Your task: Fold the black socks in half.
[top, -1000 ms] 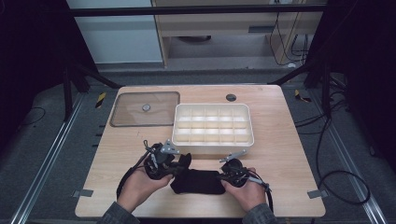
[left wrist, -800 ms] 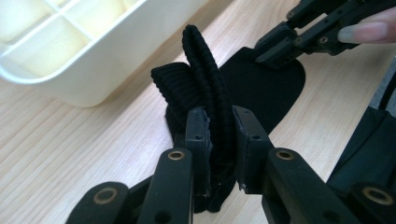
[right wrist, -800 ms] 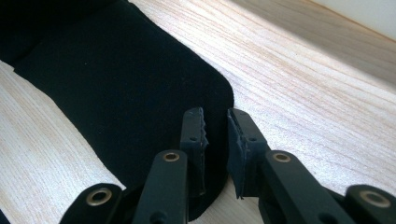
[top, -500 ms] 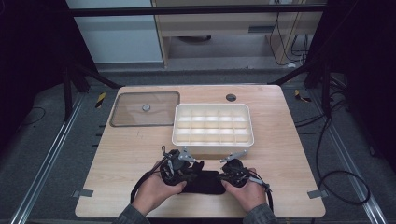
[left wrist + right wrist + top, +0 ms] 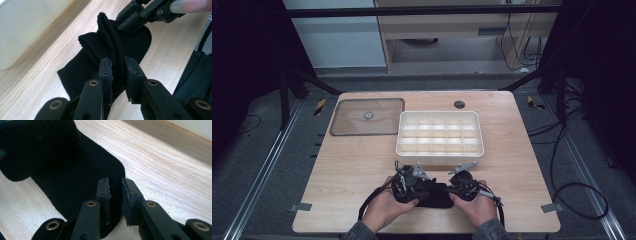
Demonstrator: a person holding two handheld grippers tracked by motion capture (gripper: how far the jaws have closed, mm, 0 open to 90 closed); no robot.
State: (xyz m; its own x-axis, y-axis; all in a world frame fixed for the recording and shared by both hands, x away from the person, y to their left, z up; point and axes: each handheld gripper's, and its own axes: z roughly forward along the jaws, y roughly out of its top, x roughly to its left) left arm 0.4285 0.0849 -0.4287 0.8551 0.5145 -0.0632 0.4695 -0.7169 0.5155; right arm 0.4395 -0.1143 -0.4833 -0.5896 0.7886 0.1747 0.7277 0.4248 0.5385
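The black sock (image 5: 432, 195) lies on the near part of the wooden table (image 5: 357, 165), just in front of the white divided tray (image 5: 440, 132), with both of the person's hands on it. It looks like a light, limp bit of knitwear: ribbed at the cuff, flat and smooth toward the toe, so it should sag, bunch and fold wherever it is lifted, and nothing about it seems fragile or slippery. The left gripper (image 5: 117, 68) has its jaws nearly together, pinching a raised ridge of the ribbed cuff between the pads, and the cloth puckers up from there. The right gripper (image 5: 115, 187) sits at the rounded toe end with its jaws set narrow; a slim gap shows between the pads, and the cloth seems to pass under them, so I cannot tell whether it really grips or only pins the edge. To my eye the thick gathered ribbing is the surer place to take hold; the thin flat end could slide out of a shallow pinch.
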